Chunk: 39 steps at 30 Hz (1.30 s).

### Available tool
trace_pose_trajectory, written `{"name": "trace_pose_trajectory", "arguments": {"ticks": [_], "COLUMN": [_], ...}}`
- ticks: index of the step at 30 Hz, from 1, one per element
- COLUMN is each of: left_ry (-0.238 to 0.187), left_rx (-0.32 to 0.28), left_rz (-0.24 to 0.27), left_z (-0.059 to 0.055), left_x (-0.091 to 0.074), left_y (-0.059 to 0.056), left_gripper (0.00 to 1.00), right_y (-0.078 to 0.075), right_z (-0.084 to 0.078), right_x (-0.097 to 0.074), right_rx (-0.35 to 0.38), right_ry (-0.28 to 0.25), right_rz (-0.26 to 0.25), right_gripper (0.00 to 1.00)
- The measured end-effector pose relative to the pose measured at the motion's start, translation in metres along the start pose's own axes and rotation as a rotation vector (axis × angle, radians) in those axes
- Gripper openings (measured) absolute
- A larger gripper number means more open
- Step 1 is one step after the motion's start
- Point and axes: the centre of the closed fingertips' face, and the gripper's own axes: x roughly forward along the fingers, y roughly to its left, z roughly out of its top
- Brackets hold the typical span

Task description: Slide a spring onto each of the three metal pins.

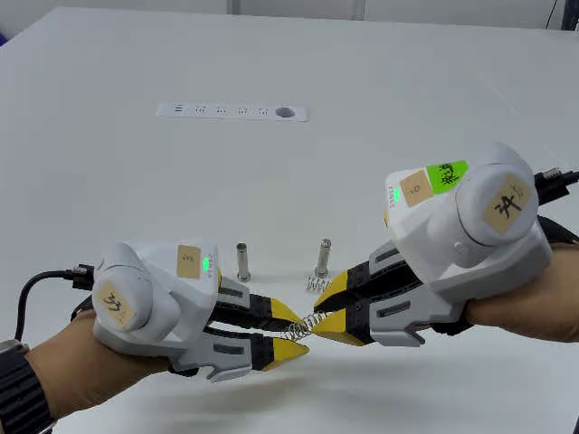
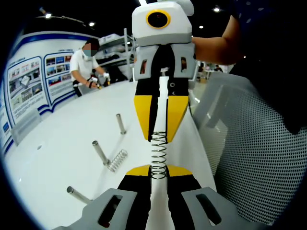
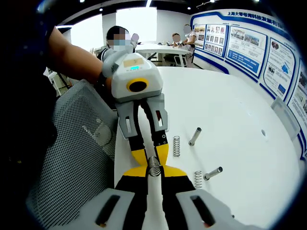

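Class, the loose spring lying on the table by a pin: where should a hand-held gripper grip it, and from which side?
Probably across its coils near one end, coming down from above. The spring lies flat on the table, so both long sides are open, and the other end stays free for the pin standing beside it.

White workbench [image 1: 109,181], mesh chair [image 2: 254,139], poster-covered wall [image 3: 240,43]
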Motion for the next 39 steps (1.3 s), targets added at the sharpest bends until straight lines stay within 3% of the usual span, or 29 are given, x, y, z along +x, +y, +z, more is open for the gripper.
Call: {"name": "trace_pose_trajectory", "arguments": {"ticks": [10, 24, 39], "left_ry": [-0.005, -0.002, -0.011], "left_rx": [0.009, 0.030, 0.020], "left_rz": [-0.005, 0.000, 0.012], "left_z": [0.0024, 0.0005, 0.0012], "left_x": [0.0007, -0.0001, 0.0006], "left_y": [-0.0010, -0.0008, 0.0013], "left_gripper": [0.11, 0.11, 0.11], "right_y": [0.0019, 0.0020, 0.0018], "right_z": [0.0080, 0.0022, -0.0014], "right_x": [0.0004, 0.0019, 0.0037], "right_rx": [-0.024, -0.007, 0.015], "right_ry": [-0.002, 0.036, 0.036], "right_rz": [0.001, 0.010, 0.011], "right_gripper": [0.11, 0.11, 0.11]}}
